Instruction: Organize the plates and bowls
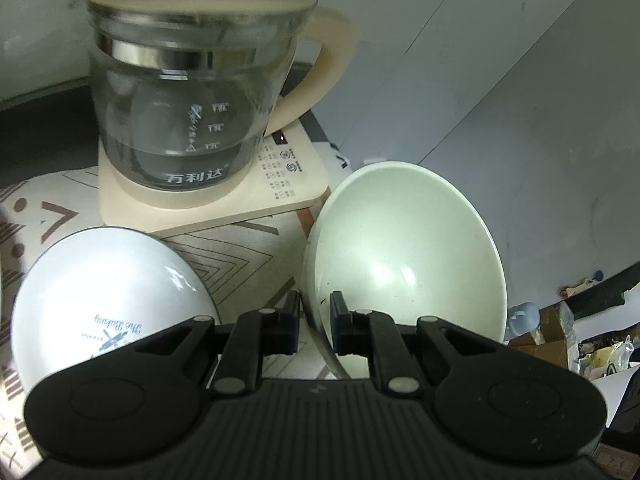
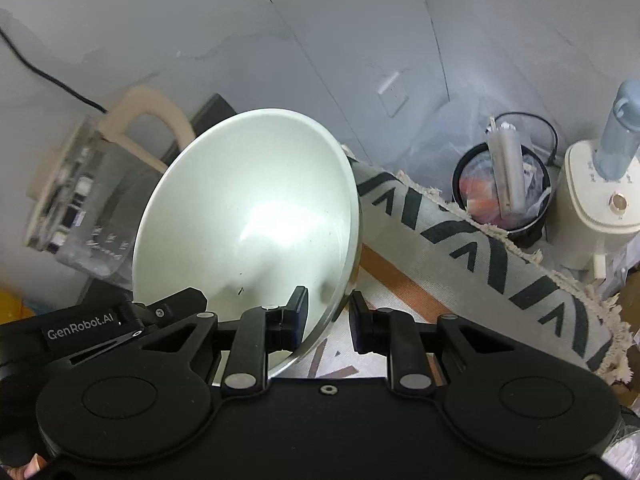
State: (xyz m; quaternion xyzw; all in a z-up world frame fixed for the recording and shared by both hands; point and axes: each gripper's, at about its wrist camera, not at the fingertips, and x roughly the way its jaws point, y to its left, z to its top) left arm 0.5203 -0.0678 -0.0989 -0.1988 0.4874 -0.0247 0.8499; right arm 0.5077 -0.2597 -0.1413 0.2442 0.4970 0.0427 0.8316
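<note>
A pale green bowl is held tilted above the table, its hollow facing both cameras. My left gripper is shut on its rim, one finger on each side of the edge. The bowl fills the middle of the right wrist view, where my right gripper straddles the bowl's lower right rim; its jaws stand a little apart and I cannot tell if they pinch it. A white bowl with blue print sits on the patterned tablecloth at the lower left.
A glass kettle with a cream handle stands on a cream base just behind the bowls. The table edge with fringed cloth runs diagonally. Beyond it are a black bin and a cream appliance.
</note>
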